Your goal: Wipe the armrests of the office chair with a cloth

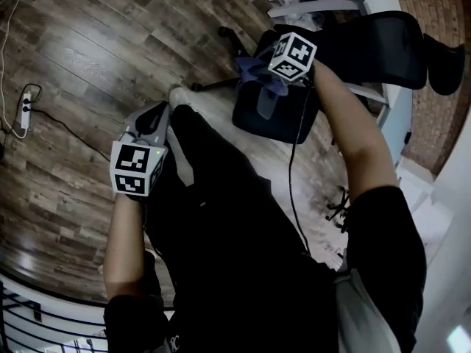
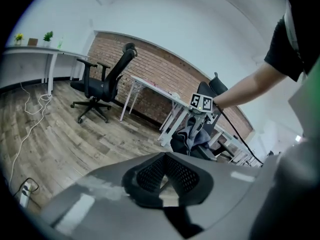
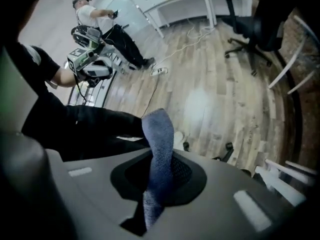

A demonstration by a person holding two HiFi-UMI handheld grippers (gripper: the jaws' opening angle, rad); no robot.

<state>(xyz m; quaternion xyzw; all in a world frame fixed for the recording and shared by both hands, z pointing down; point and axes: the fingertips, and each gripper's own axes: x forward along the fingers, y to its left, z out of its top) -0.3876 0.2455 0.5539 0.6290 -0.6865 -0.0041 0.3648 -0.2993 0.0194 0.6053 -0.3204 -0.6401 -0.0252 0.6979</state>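
Between its jaws, the right gripper (image 3: 156, 181) pinches a cloth (image 3: 158, 144).

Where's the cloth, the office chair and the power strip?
cloth (image 3: 157, 151), right gripper view, middle of the gripped strip
office chair (image 1: 265, 126), head view, its seat
power strip (image 1: 25, 110), head view, its middle

I see the left gripper (image 1: 165, 109) and right gripper (image 1: 266, 100), both grey, with white cubes (image 1: 136, 169) bearing black squares. Below the right cube (image 1: 292, 56) I see a black cable (image 1: 292, 175) and a short black sleeve (image 1: 384, 230).
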